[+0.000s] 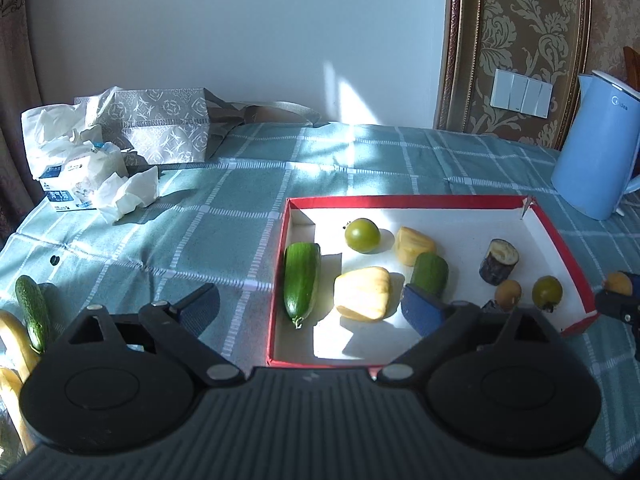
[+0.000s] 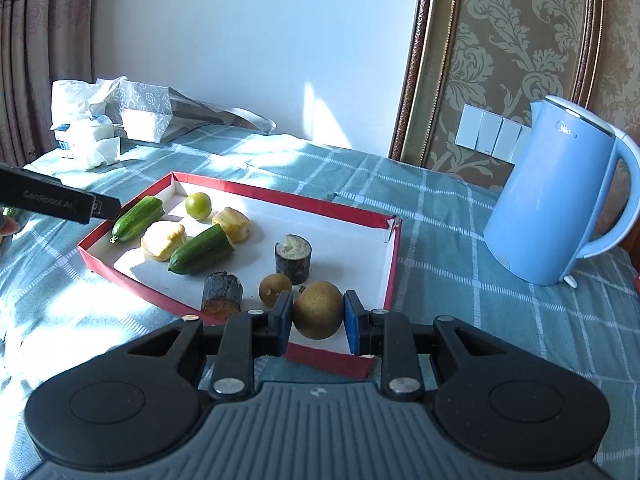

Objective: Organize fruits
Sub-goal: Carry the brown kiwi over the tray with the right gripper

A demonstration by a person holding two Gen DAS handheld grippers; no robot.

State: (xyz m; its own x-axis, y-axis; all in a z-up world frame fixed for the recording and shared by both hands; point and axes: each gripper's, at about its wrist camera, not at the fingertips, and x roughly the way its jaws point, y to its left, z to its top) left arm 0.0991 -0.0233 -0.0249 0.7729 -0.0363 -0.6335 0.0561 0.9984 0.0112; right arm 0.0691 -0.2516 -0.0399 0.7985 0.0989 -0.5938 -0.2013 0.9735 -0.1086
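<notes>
A red-rimmed shallow box point(image 1: 280, 264) point(image 2: 394, 256) lies on the checked tablecloth. It holds cucumber pieces point(image 1: 301, 282) point(image 2: 202, 254), yellow fruit chunks point(image 1: 362, 293) point(image 2: 163, 240), green tomatoes point(image 1: 362, 234) point(image 2: 198, 206), dark eggplant pieces point(image 1: 499, 261) point(image 2: 293, 258) and a small brown fruit point(image 1: 508, 292) point(image 2: 274, 288). My right gripper point(image 2: 318, 316) is shut on a round brown fruit point(image 2: 318, 309) over the box's near right corner; it also shows in the left wrist view point(image 1: 618, 285). My left gripper point(image 1: 308, 304) is open and empty over the box's front left edge.
A blue kettle point(image 2: 560, 196) point(image 1: 596, 148) stands right of the box. A tissue pack point(image 1: 76, 176) and a patterned bag point(image 1: 160, 124) sit at the back left. A cucumber point(image 1: 33, 312) and bananas point(image 1: 12, 340) lie at the left edge. Light switches point(image 1: 522, 92) are on the wall.
</notes>
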